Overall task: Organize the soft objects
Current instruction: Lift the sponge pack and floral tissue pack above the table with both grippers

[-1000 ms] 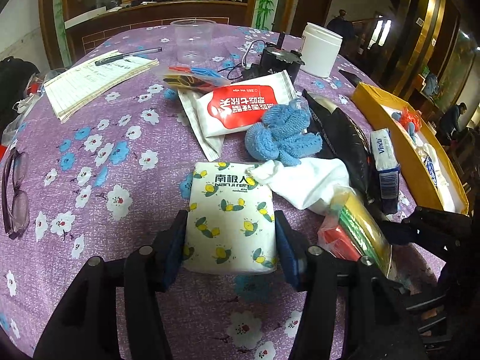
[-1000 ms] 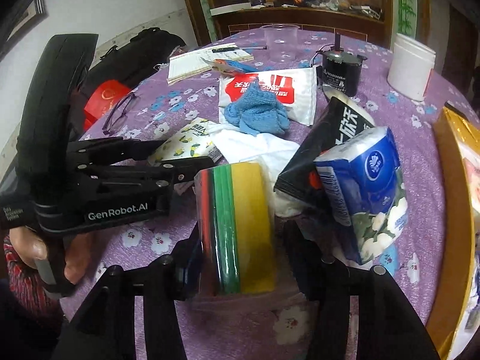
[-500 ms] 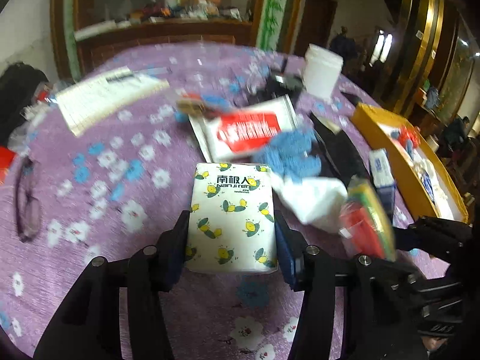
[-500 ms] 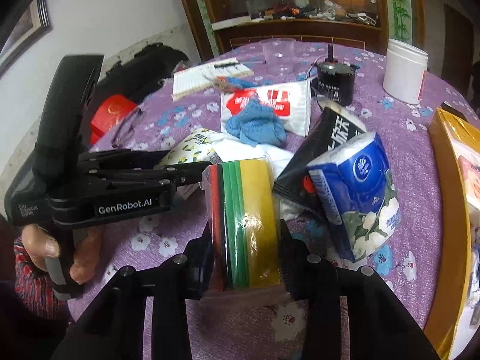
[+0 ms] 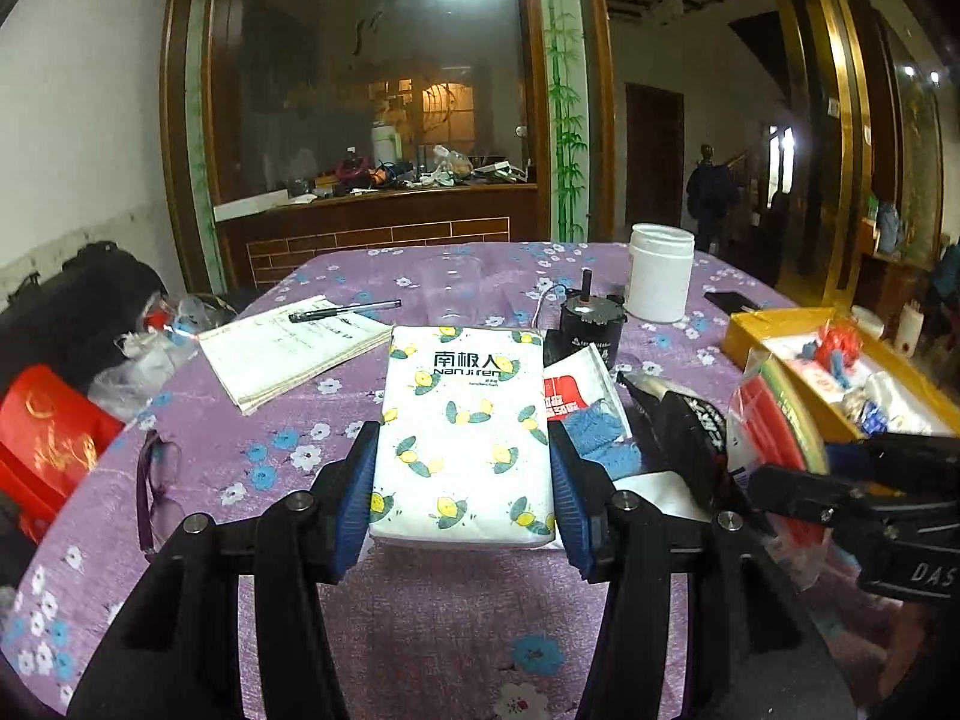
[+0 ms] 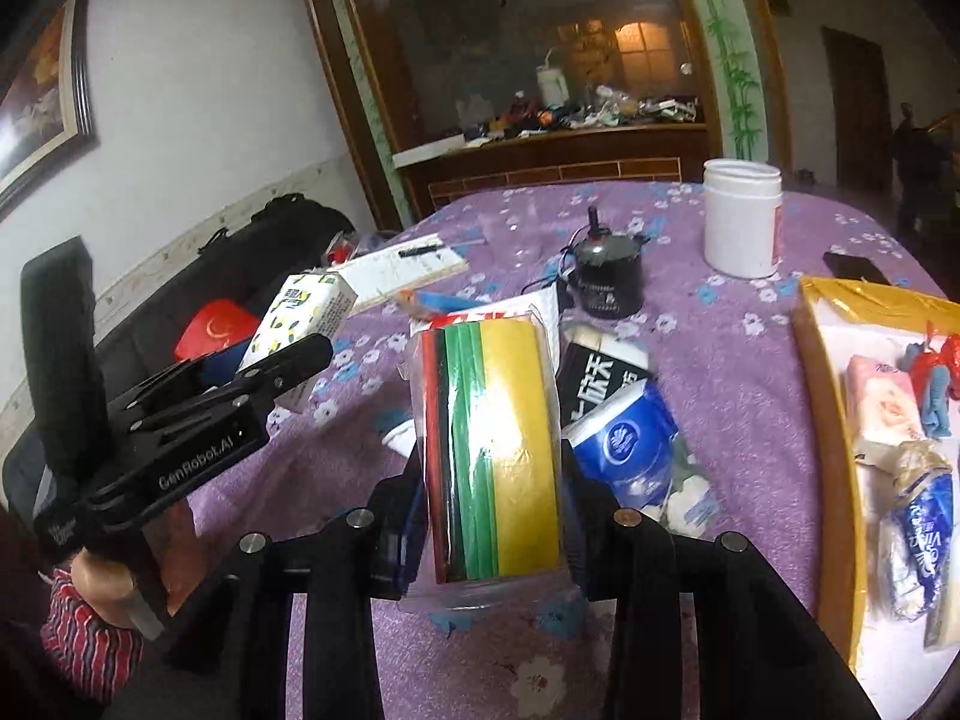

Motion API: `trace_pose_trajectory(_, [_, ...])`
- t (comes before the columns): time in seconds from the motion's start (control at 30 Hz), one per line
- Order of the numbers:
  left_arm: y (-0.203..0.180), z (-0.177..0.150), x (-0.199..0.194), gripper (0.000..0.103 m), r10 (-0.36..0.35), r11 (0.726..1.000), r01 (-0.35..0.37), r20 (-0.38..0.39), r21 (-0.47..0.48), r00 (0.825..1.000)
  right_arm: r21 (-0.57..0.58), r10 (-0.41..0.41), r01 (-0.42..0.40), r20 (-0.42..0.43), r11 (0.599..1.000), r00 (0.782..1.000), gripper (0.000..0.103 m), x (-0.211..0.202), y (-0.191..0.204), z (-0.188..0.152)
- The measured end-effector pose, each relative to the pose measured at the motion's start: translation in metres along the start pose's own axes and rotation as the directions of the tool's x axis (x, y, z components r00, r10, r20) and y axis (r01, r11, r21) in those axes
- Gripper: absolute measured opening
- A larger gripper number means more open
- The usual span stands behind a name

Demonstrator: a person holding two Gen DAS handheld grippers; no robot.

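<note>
Both packs are up off the purple floral tablecloth (image 5: 420,630) now; a second ago they sat on it. Left gripper (image 5: 461,495) pinches the lemon-print tissue pack (image 5: 462,432), blue pads pressed on both sides, pack held above the table. Right gripper (image 6: 492,522) clamps the bagged stack of coloured sponge cloths (image 6: 492,450), red, green and yellow, also lifted. Below: blue tissue pack (image 6: 630,450), black pouch (image 6: 600,372), blue knit cloth (image 5: 600,438), red-and-white wipes pack (image 5: 570,390). Yellow box (image 6: 828,420) sits to the right, some soft items already inside. Notebook (image 5: 288,348), white jar (image 5: 659,273) further back.
</note>
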State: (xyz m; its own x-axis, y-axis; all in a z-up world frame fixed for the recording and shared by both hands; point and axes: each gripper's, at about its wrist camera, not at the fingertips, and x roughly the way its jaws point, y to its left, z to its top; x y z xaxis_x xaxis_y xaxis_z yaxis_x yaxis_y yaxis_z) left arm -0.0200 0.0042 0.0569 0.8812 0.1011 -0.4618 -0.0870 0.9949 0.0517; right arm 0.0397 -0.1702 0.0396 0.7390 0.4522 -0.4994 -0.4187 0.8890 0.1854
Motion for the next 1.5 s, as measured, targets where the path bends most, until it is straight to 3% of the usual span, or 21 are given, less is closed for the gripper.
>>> trace_pose_trajectory(0.4, [0.0, -0.0001, 0.0022, 0.051, 0.064, 0.998, -0.064, -0.004, 0.003, 0.998, -0.023, -0.014, 0.014, 0.011, 1.0, 1.0, 0.039, -0.0031, 0.0046, -0.0016])
trace_pose_trajectory(1.5, [-0.0001, -0.0007, 0.0002, 0.051, 0.108, 0.994, -0.108, -0.001, 0.013, 0.994, 0.005, -0.009, 0.009, 0.028, 1.0, 1.0, 0.039, -0.0073, 0.0002, -0.0009])
